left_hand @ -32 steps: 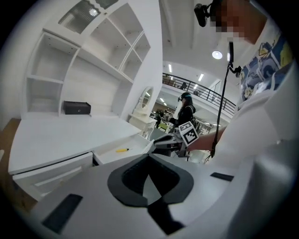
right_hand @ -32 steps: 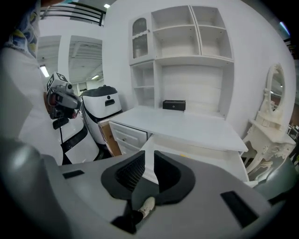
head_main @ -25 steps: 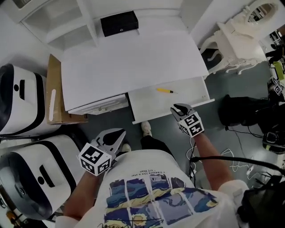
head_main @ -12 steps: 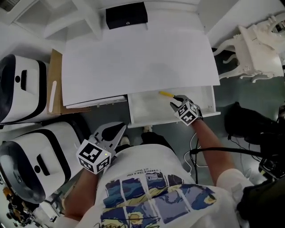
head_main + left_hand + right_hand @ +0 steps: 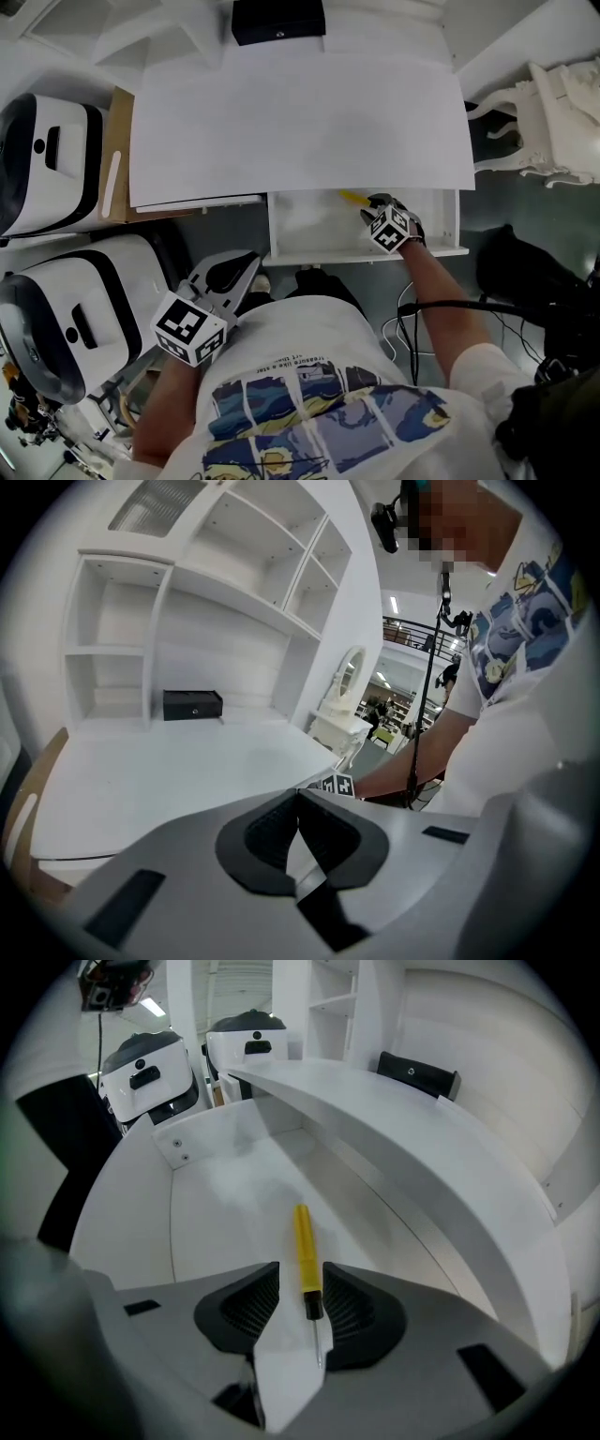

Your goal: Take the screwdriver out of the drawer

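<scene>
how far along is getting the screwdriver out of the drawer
Done: the drawer is open. In hand: the right gripper is down in it, jaws just opened, astride the yellow screwdriver, which lies on the drawer floor. Left: close, lift it out.

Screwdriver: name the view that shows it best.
Right gripper view: the screwdriver lies full-length in the drawer between the tongs of the right gripper, which have just been opening. Head view: only a yellow sliver beside that gripper. Left gripper view: none of it.

yellow screwdriver (image 5: pixel 303 1241), white drawer (image 5: pixel 305 227), black box (image 5: pixel 278 19)
</scene>
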The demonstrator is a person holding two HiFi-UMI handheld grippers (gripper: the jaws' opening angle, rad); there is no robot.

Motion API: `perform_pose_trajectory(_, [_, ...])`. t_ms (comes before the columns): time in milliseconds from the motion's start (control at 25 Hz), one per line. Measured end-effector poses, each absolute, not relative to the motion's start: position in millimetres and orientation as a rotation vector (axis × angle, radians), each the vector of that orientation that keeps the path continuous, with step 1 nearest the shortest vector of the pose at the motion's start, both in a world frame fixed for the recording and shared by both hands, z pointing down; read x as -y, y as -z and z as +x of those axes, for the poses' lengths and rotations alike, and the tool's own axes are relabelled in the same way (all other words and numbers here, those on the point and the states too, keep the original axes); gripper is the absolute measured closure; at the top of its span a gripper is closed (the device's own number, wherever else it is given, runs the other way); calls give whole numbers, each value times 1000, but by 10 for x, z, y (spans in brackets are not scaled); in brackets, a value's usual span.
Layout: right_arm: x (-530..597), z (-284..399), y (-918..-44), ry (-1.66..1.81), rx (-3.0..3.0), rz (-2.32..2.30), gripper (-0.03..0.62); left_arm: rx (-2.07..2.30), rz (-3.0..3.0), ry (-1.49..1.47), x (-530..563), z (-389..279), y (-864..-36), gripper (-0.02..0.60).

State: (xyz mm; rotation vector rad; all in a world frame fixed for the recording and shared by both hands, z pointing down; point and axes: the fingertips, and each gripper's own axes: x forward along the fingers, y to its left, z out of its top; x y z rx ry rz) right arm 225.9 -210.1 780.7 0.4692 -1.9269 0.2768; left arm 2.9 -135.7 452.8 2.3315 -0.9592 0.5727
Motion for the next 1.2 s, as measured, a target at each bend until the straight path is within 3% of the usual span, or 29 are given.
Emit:
perform_pose_trajectory(440, [2155, 2342, -8042, -321, 1906, 435, 441, 976, 2309, -608, 1346, 23, -4524, 568])
perform_pose_trajectory(840, [2141, 2321, -8087, -370, 1924, 413, 497, 973, 2292, -620, 1378, 9, -4563, 568])
perform_pose_trajectory(1200, [2158, 2340, -8085, -415, 1901, 451, 500, 956, 2309, -602, 1417, -29, -4557, 568])
